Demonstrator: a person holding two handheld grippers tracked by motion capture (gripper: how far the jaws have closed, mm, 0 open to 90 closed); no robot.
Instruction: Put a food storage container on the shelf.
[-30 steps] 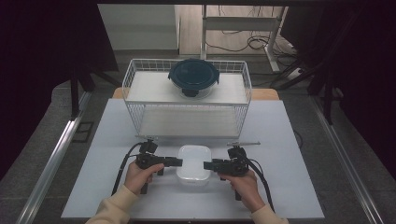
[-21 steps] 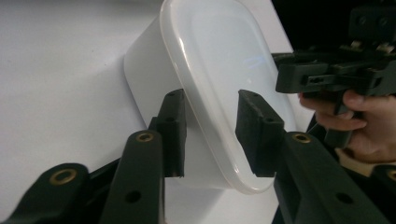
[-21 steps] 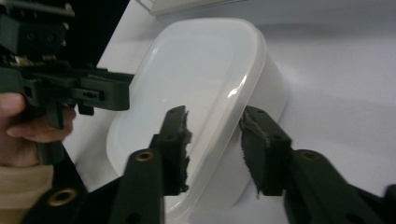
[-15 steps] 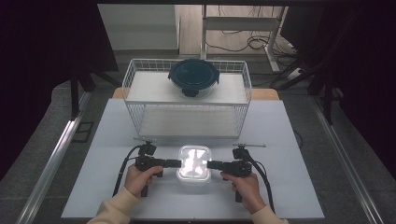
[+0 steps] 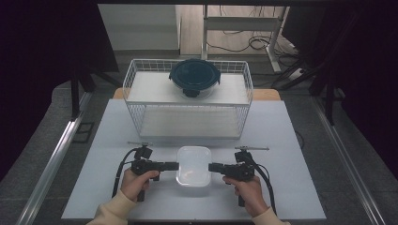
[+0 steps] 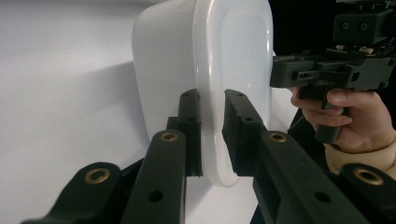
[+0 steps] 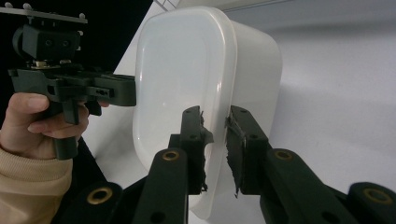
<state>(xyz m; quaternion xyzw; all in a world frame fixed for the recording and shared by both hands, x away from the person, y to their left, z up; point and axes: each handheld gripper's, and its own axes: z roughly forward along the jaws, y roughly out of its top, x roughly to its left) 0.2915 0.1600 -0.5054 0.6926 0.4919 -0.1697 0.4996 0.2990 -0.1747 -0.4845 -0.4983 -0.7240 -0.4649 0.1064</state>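
A white translucent lidded container [image 5: 193, 165] lies on the white table [image 5: 281, 140] near its front edge. My left gripper [image 5: 176, 165] reaches it from the left and my right gripper [image 5: 211, 167] from the right. In the left gripper view my left gripper [image 6: 212, 135] has its jaws either side of the container's [image 6: 177, 60] lid rim, pads against it; the right gripper [image 6: 327, 74] sits beyond. In the right gripper view my right gripper [image 7: 215, 135] clamps the opposite rim of the container [image 7: 187, 65], the left gripper [image 7: 70, 86] beyond. Both pairs of jaws have just been closing on the rim.
A white wire basket rack [image 5: 187, 117] stands at the back of the table. A round container with a dark blue lid [image 5: 195, 77] rests on its upper shelf. Cables trail from both grippers toward the front edge. Dark floor and metal rails flank the table.
Both hands have kept their places at the container's two sides. The jaws of both grippers have drawn in onto its rim.
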